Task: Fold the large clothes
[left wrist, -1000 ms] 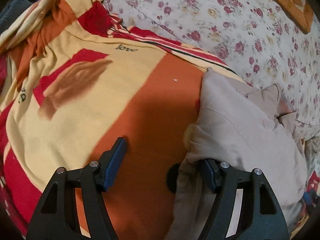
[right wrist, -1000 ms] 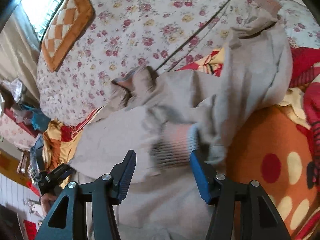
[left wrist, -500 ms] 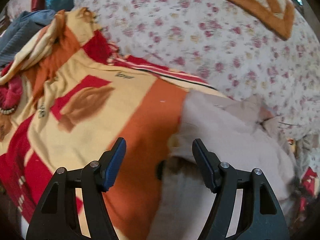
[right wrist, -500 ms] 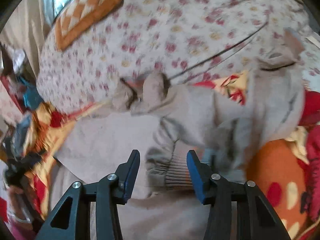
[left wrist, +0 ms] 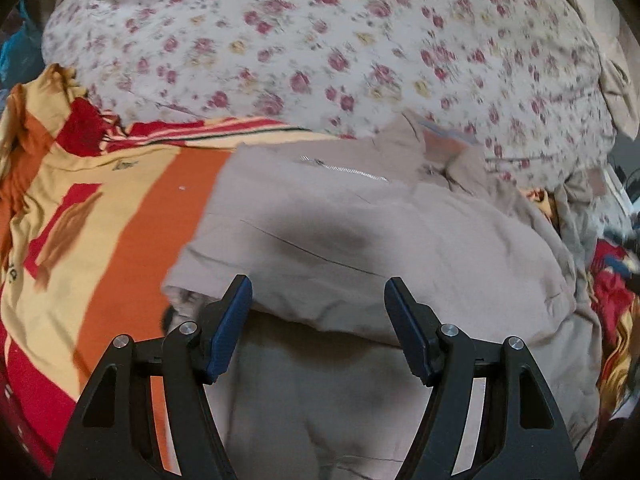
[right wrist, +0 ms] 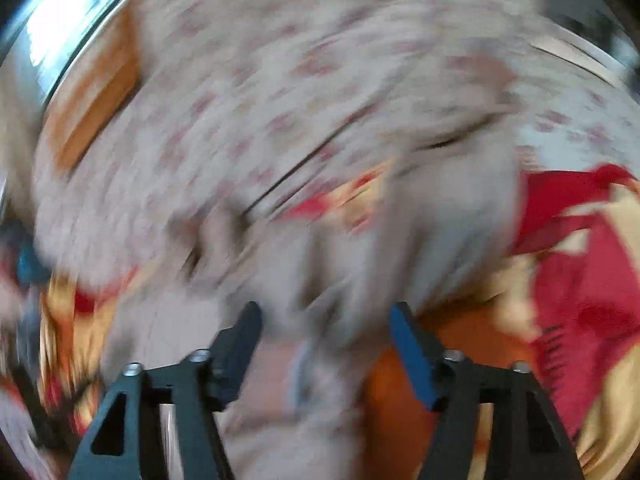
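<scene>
Floral bedding (left wrist: 320,40) backs a beige jacket (left wrist: 360,232) lying partly folded on an orange, yellow and red blanket (left wrist: 100,220). Left tool (left wrist: 318,300) hovers over it, parted, gripping nothing. Right tool (right wrist: 326,320), blurred, has just been opening, pads off the jacket fabric between them.

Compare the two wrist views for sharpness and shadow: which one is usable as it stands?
Left wrist view: mostly sharp, slight smear on the floral quilt; a dark shadow patch lies on the beige jacket. Right wrist view: heavy motion blur over the whole scene, only the right gripper reads crisp; window glare upper left.
</scene>
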Available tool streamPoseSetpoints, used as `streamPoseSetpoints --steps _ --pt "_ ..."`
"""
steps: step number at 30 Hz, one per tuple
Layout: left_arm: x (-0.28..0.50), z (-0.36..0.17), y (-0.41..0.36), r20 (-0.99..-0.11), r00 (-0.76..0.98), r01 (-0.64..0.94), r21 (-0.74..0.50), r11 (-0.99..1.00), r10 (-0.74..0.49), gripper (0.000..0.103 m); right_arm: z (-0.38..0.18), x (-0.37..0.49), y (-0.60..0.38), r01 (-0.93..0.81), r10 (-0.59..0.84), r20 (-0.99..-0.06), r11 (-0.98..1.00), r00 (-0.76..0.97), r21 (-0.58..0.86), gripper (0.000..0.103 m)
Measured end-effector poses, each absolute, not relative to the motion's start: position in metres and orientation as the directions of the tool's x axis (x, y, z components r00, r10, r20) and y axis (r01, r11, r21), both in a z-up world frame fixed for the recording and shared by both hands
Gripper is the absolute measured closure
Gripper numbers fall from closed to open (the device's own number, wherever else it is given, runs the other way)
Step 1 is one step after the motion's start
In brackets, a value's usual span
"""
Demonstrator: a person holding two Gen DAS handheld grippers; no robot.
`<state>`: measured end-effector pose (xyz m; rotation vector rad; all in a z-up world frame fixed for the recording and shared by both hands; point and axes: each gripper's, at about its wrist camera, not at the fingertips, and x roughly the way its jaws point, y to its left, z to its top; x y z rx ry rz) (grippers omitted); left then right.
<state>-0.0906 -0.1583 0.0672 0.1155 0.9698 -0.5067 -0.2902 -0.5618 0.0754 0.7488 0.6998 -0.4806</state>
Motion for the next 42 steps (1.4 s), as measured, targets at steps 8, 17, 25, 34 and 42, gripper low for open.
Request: streamPoseSetpoints --steps 8,17,25,34,42 --pt "-0.084 0.055 -0.162 -0.835 0.427 0.453 -0.133 0.881 -0.346 0.033 0.057 -0.266 -0.674 0.719 -0.260 -0.687 0.428 0.679 0.548 0.035" --pt "-0.072 0.046 -0.172 -0.855 0.405 0.473 -0.106 0.874 -0.323 0.033 0.023 -0.221 -0.735 0.745 -0.287 -0.690 0.322 0.664 0.584 0.052" --pt "-0.067 0.050 -0.165 -0.849 0.412 0.441 -0.132 0.888 -0.331 0.033 0.073 -0.243 -0.741 0.679 -0.305 -0.619 0.479 0.723 0.557 0.096" --pt "-0.065 0.079 -0.129 -0.788 0.471 0.349 -0.247 0.904 -0.397 0.033 0.208 -0.292 -0.645 0.330 -0.098 -0.397 0.751 0.912 0.573 0.096" --pt "-0.053 0.103 -0.082 -0.685 0.495 0.284 -0.454 0.845 -0.535 0.033 0.273 -0.221 -0.458 -0.077 0.294 -0.450 0.895 0.843 0.440 0.096"
